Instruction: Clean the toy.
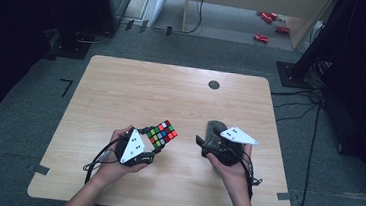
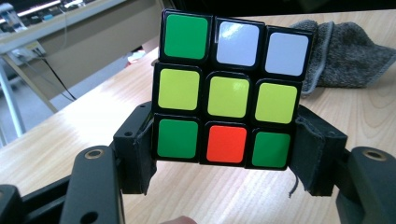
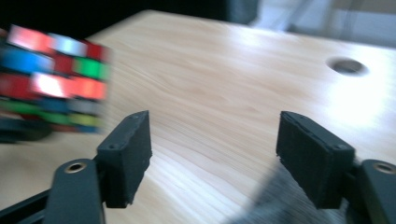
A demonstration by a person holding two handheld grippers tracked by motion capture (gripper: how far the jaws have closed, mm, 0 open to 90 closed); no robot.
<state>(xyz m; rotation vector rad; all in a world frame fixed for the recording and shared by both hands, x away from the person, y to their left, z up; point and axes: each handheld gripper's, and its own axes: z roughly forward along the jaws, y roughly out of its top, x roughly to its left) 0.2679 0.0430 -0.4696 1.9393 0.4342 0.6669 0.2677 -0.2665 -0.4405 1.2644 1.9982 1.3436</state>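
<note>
A scrambled Rubik's cube [image 1: 163, 133] is held just above the wooden table [image 1: 137, 84], left of centre. My left gripper [image 1: 158, 141] is shut on it. In the left gripper view the pads [image 2: 140, 149] press both sides of the cube's [image 2: 229, 88] bottom row, and the face towards me shows green, white, yellow and orange squares. To the right my right gripper [image 1: 201, 143] points left towards the cube and stands open. The right gripper view shows it [image 3: 219, 154] with bare table between its jaws and the blurred cube [image 3: 51, 79] at far left.
A grey cloth [image 1: 216, 128] lies crumpled on the table by the right gripper, also visible behind the cube as the cloth [image 2: 345, 51]. A round cable hole [image 1: 213, 84] sits near the table's far edge. Red items [image 1: 268, 27] and cables lie on the floor beyond.
</note>
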